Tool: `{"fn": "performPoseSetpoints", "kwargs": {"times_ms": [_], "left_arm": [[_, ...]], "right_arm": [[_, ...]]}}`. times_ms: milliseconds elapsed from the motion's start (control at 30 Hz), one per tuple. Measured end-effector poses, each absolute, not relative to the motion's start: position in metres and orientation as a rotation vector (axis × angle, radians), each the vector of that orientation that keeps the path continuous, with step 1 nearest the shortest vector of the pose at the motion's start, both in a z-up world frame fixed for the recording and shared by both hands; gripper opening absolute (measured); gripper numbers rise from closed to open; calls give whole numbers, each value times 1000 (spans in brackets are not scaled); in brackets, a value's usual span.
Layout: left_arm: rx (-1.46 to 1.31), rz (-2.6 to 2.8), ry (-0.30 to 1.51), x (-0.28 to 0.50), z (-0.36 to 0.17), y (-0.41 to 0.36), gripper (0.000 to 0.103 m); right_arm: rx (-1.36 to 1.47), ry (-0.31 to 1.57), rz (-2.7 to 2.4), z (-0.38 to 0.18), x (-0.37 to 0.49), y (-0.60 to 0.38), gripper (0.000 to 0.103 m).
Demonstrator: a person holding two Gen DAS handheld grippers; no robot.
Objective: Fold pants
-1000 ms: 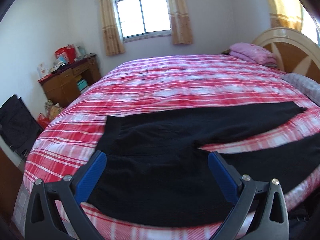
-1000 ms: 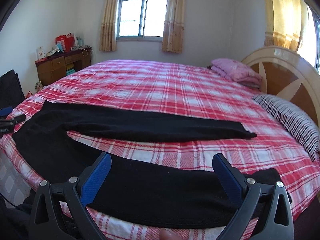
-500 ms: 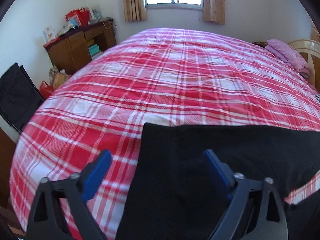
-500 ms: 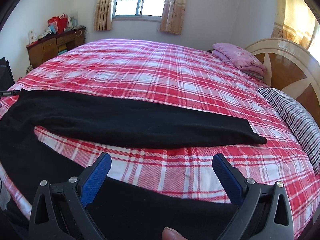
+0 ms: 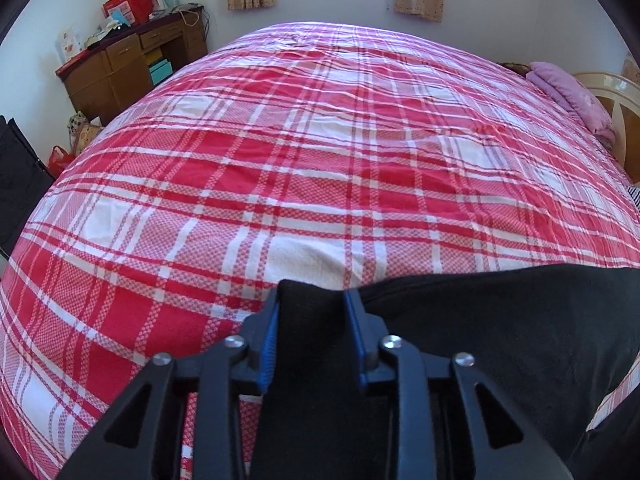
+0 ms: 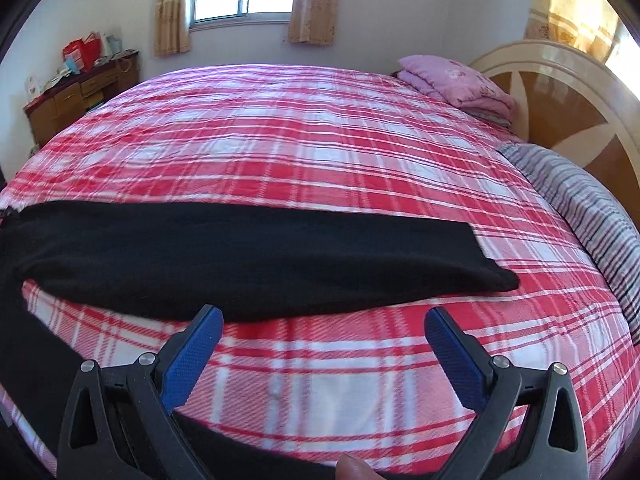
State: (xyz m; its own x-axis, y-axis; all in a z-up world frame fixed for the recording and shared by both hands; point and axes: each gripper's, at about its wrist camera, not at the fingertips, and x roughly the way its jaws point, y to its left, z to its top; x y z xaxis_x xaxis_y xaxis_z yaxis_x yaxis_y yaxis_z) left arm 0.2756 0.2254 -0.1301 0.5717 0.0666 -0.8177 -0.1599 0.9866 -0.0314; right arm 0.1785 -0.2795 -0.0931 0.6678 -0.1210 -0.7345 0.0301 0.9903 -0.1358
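Note:
Black pants (image 5: 500, 328) lie spread on a red and white checked bed cover (image 5: 320, 160). My left gripper (image 5: 312, 300) is closing at the pants' far left corner, and a bunch of black cloth fills the gap between its blue pads. In the right wrist view the far leg (image 6: 240, 256) stretches flat across the bed, and the near leg (image 6: 248, 444) runs under the gripper body. My right gripper (image 6: 323, 314) hangs open above the strip of bed cover between the two legs, with nothing between its fingers. A person's fingertip (image 6: 354, 466) shows at the bottom edge.
A striped pillow (image 6: 580, 200) and a folded pink blanket (image 6: 456, 80) lie by the wooden headboard (image 6: 560, 92) on the right. A cluttered wooden desk (image 5: 132, 64) stands by the far left wall under the window. A dark object (image 5: 20, 184) stands left of the bed.
My left gripper moved left to the pants' corner and its wide jaws closed in on the cloth. My right gripper moved forward past the near leg toward the far leg.

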Motion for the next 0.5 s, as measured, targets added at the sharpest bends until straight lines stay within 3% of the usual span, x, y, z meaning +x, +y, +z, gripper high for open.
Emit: {"fn": "performPoseSetpoints", "kwargs": {"times_ms": [67,200,500], "left_arm": [[-106,115,955,277,-128,224,17],[-80,109,935,277,-122,219,17],[-86,112,965,286,-133,222,17]], "right_arm": [[-86,836,-111,-88,184,-299,99],[-16,856,-191,-80,203,-348,80],[75,934,-314,-95,257,-433,72]]}}
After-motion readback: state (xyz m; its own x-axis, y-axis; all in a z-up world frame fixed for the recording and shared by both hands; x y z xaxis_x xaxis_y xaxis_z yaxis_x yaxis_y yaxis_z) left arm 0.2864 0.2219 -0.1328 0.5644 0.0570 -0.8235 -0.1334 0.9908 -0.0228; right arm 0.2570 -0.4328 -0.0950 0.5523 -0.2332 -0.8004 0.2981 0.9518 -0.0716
